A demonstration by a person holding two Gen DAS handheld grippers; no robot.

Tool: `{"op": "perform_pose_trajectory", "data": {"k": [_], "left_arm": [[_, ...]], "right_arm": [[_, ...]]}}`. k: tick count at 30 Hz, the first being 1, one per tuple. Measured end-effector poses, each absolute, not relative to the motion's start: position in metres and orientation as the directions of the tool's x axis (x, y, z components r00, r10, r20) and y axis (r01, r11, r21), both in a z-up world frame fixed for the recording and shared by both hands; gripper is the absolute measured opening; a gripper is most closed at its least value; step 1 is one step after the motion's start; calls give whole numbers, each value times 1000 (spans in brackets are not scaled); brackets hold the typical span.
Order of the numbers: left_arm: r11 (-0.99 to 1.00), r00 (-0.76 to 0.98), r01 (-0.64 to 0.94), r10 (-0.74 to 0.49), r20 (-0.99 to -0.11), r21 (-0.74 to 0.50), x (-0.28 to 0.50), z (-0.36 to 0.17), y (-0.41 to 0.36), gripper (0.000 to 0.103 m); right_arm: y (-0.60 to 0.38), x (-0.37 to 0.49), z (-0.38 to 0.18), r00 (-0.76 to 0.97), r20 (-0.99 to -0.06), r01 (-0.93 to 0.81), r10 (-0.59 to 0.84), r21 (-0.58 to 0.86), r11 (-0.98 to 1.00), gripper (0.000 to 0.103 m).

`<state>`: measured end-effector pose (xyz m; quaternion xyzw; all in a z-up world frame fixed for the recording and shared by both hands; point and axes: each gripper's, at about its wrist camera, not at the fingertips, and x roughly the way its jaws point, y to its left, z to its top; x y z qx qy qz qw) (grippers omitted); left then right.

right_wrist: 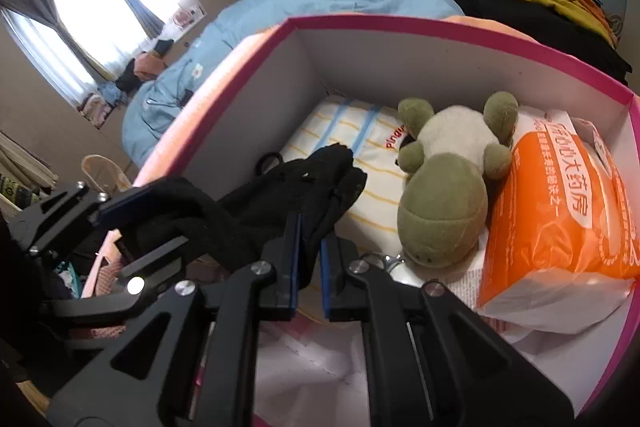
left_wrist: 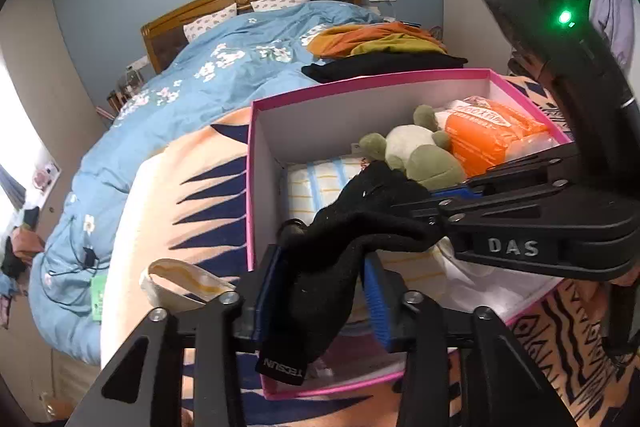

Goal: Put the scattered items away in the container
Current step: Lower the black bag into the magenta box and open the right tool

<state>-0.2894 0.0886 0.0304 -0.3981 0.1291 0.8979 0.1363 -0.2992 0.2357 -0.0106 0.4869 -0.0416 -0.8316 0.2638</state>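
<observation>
A black sock hangs over the pink-rimmed box, and both grippers hold it. My left gripper is shut on its cuff end, labelled TECSUN. My right gripper is shut on its other end; it reaches in from the right in the left wrist view. Inside the box lie a green plush turtle, an orange packet and a yellow-and-blue striped cloth.
The box rests on a peach and navy patterned blanket on a bed with a blue floral duvet. Folded orange, olive and black clothes lie behind the box. A cream sock lies left of the box.
</observation>
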Motion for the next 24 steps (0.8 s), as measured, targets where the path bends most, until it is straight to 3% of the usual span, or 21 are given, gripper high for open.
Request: {"op": "perform_pose_trajectory", "data": {"k": [6,12,24], "left_arm": [[-922,-629,-378,190,-754,82,-282,33,86,56],[-919,-598,-393,283,-750,-34,-280,40,72,57],[-921,-618,-382,316,-719,-77,-271,52,61,58]], "right_arm": [[240,-301,-13,-380,-798,378,-468,328,-866,18],[248,-299,-10,-394,-796,361,-459,326,-874,21],[258,-286,-3,-425,-785,364,-450,308,-879,22]]}}
